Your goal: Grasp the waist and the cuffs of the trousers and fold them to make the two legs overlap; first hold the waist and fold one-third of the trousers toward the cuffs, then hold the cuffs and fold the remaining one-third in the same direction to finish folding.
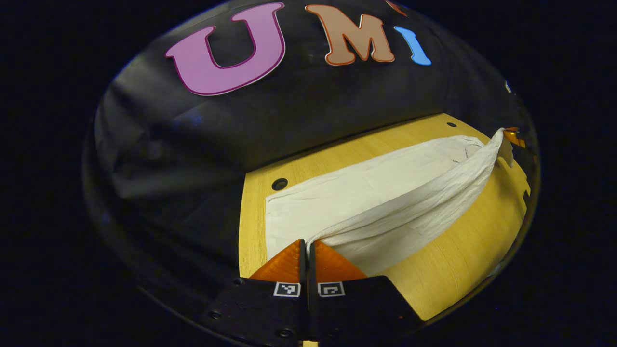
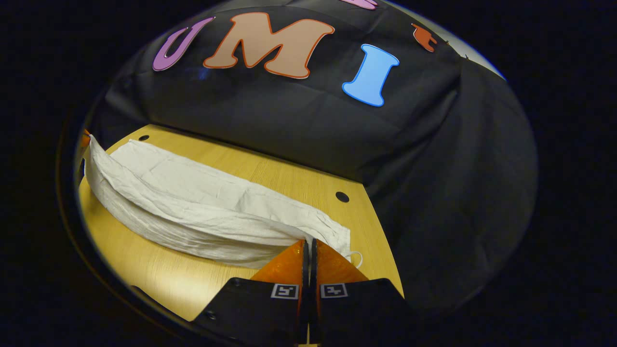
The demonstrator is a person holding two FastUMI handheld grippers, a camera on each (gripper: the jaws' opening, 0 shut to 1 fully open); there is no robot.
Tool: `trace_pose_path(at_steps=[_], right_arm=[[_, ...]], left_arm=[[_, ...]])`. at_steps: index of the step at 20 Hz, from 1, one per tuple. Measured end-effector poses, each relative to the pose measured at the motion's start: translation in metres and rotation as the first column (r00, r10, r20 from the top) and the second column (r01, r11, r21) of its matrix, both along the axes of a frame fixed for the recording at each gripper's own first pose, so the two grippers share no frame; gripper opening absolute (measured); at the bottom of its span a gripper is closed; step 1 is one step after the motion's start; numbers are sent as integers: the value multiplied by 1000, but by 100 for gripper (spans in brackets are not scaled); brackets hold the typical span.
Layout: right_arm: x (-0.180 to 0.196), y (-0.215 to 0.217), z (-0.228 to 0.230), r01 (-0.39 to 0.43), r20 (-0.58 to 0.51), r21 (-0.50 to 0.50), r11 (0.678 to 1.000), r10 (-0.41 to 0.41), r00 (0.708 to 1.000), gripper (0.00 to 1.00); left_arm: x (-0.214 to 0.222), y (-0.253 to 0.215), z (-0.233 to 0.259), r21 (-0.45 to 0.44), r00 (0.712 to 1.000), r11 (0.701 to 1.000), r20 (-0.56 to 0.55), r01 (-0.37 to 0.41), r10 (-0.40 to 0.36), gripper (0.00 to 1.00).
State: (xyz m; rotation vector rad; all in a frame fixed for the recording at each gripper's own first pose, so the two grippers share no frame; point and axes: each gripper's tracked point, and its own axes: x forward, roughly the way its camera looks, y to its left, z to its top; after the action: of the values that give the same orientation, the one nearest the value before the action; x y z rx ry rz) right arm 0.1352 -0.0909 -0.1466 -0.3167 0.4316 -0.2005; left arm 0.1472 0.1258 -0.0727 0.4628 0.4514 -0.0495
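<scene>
Both grippers pinched on opposite ends of the cream-white woven cotton trousers [image 1: 385,193]; near leg lifted off the table in a sagging fold, far leg lying flat beyond it. Left gripper [image 1: 307,248]: fingers pressed together on a cloth edge at 6 o'clock in the left gripper view. Right gripper [image 2: 308,246]: likewise closed on cloth at 6 o'clock in the right gripper view, with a thin loop of cord [image 2: 355,258] trailing at about 5 o'clock, so this is probably the waist end. The other gripper shows far off at 2 o'clock in the left gripper view, holding the lifted edge. Risks, as judged: each hold looks thin, on an edge only, so uneven pull between hands could slip a layer out; slack in the middle may drop short and leave the legs misaligned; dragging rather than lifting could shift or wrinkle the flat leg underneath. Surface: pale yellow wood-grain tabletop [image 2: 144,270], with small dark round holes [image 1: 279,183] at 10 o'clock of the cloth. Room: black draped cloth wall [image 2: 299,115] behind, dim lighting beyond the table.
</scene>
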Motion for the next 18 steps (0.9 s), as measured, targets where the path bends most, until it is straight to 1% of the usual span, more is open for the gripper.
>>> trace_pose_path(at_steps=[3, 6, 8, 10, 12, 14, 16, 17, 18], right_arm=[[52, -2, 5, -14, 23, 50, 999, 13, 1000, 2], [102, -3, -6, -39, 16, 96, 995, 38, 999, 2], [138, -2, -22, -56, 8, 114, 992, 55, 998, 2], [171, -1, -49, -60, -9, 125, 990, 62, 998, 2], [195, -1, -77, -56, -21, 142, 988, 60, 998, 2], [207, 0, -102, -53, -36, 160, 986, 60, 998, 2], [219, 3, -112, -66, -32, 159, 985, 72, 997, 3], [220, 4, -114, -77, -28, 165, 983, 83, 996, 7], [221, 11, -113, -107, -20, 203, 973, 113, 993, 10]], left_arm=[[50, 0, 12, -50, 997, 997, 55, -51, 54, 0], [99, 0, 8, -86, 992, 991, 76, -99, 106, 0], [133, 2, 1, -69, 986, 990, 97, -126, 132, 0], [168, 3, -15, -42, 982, 988, 111, -150, 154, 0], [191, 1, -33, -36, 977, 986, 129, -164, 168, 0], [207, 3, -51, -37, 975, 984, 136, -172, 176, 0], [216, 2, -58, -46, 971, 983, 150, -180, 185, 0], [219, 3, -58, -51, 969, 981, 160, -185, 191, 0], [220, -2, -58, -76, 969, 982, 165, -173, 183, 0]])
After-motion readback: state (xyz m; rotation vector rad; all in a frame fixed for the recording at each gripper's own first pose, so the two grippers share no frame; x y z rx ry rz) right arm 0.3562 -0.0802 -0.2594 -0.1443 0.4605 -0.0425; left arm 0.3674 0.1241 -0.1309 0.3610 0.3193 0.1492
